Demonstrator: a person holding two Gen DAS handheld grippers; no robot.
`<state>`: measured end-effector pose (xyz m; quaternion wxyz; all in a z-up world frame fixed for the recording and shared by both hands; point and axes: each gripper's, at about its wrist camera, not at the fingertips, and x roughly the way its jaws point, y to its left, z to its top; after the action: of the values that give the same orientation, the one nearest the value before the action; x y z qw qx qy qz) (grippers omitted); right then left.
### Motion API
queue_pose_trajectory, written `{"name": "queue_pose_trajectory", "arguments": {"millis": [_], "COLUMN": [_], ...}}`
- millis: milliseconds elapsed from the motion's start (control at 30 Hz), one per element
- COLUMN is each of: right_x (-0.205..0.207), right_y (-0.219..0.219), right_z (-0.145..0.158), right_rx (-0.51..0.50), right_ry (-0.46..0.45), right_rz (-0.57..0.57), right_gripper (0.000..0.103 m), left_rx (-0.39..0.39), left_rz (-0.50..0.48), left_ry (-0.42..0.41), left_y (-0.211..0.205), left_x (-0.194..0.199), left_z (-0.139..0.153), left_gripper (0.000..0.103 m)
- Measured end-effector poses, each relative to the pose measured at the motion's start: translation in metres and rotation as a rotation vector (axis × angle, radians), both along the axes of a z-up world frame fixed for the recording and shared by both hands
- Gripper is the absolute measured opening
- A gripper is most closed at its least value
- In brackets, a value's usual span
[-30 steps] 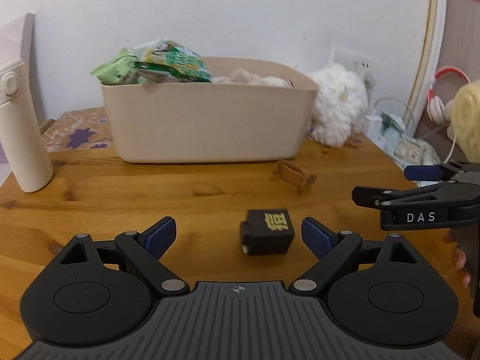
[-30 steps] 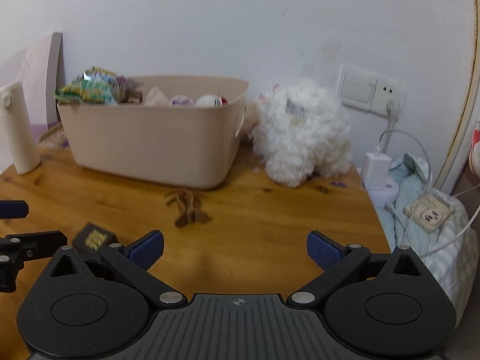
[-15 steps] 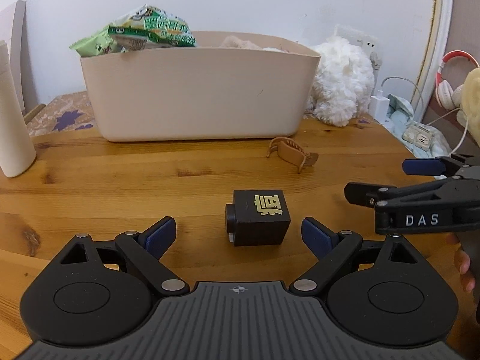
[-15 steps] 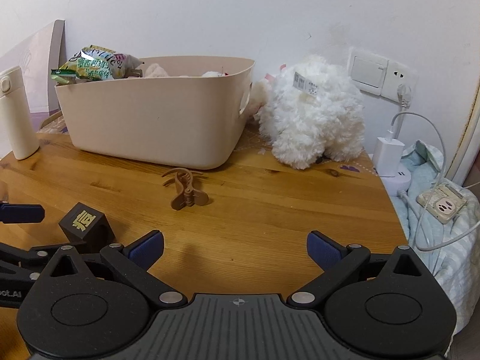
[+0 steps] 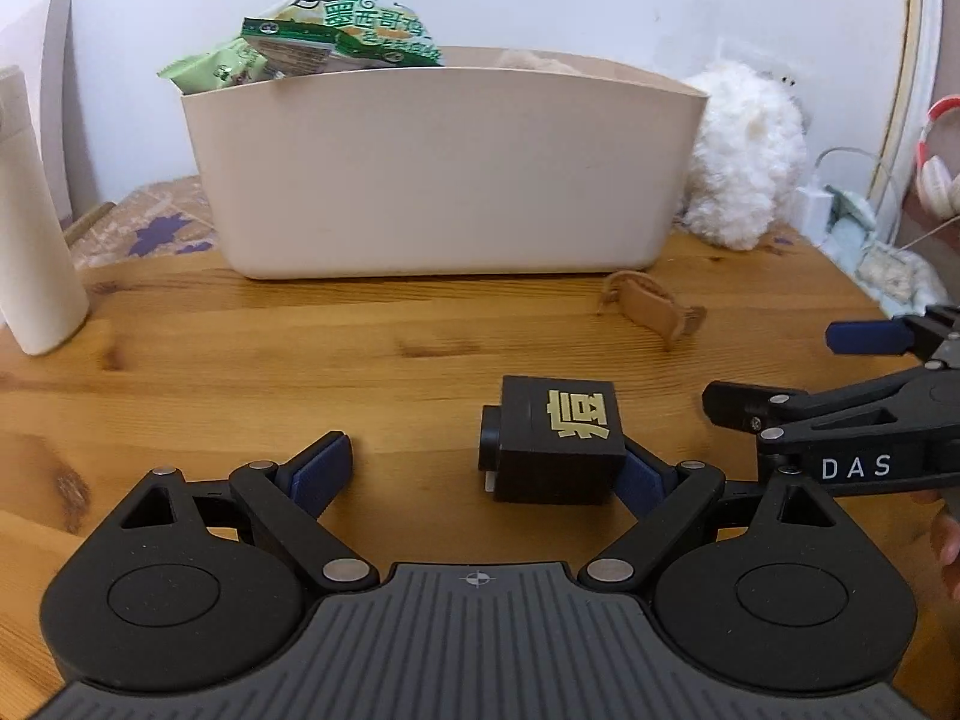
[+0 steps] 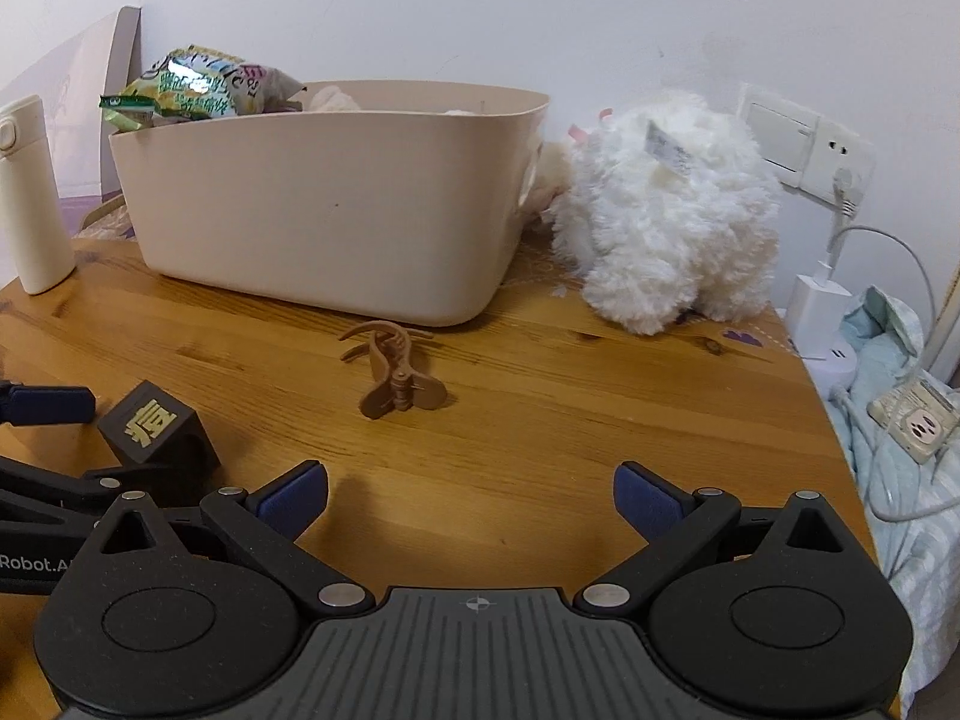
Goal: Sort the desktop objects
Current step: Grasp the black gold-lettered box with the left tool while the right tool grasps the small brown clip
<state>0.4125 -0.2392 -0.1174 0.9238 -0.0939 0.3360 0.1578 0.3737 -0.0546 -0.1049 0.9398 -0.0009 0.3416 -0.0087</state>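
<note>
Left claw [image 5: 477, 471] has pushed forward onto the black cube [image 5: 558, 441] since half a second ago: then the cube sat clear ahead of the pads with a gap both sides, now it sits between the fingers, hard against the right pad and off-centre, with the left pad well apart from it. Jaws wide, released, nothing gripped yet. The cube rests on the wooden table [image 5: 300, 354], gold character face up.

Means the approach is about done; likely next is closing on the cube, then carrying it to the beige bin [image 5: 444, 174] straight ahead of the claw. Off-centre seat means the cube may slide sideways as the fingers close.

Right claw [image 6: 471, 498] spread wide, released, empty, hovering over bare table. Brown hair clip [image 6: 393, 378] lies ahead of it, slightly left of centre, between claw and bin, not touched. Bin already holds snack bags [image 5: 327, 36].

Off to the sides: white bottle [image 5: 30, 228] far left, white plush toy [image 6: 666, 210] right of the bin.
</note>
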Motion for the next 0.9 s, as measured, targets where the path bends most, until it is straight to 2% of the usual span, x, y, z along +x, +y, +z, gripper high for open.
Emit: {"name": "queue_pose_trajectory", "arguments": {"millis": [333, 533, 600, 667, 700, 767, 900], "right_x": [0.025, 0.041, 0.041, 0.041, 0.041, 0.041, 0.039], "right_y": [0.029, 0.029, 0.029, 0.030, 0.030, 0.030, 0.030], "right_z": [-0.007, -0.011, -0.011, -0.009, -0.007, -0.006, -0.003], "right_rx": [-0.015, 0.071, 0.073, 0.076, 0.078, 0.077, 0.073], "right_ry": [-0.023, 0.022, 0.012, 0.009, 0.011, 0.014, 0.022], "right_rz": [0.013, -0.016, -0.014, -0.008, -0.006, 0.001, 0.006], "right_gripper": [0.103, 0.101, 0.094, 0.078, 0.074, 0.058, 0.039], "left_rx": [0.015, 0.015, 0.016, 0.016, 0.015, 0.013, 0.009], "left_rz": [0.059, 0.114, 0.113, 0.112, 0.114, 0.130, 0.134], "left_ry": [-0.014, -0.036, -0.036, -0.038, -0.042, -0.052, -0.065], "left_y": [0.029, 0.039, 0.040, 0.039, 0.040, 0.042, 0.046], "left_x": [0.015, 0.021, 0.022, 0.023, 0.023, 0.022, 0.021], "left_z": [0.002, -0.001, -0.001, -0.001, -0.001, 0.000, 0.001], "left_gripper": [0.092, 0.092, 0.092, 0.089, 0.084, 0.075, 0.057]}}
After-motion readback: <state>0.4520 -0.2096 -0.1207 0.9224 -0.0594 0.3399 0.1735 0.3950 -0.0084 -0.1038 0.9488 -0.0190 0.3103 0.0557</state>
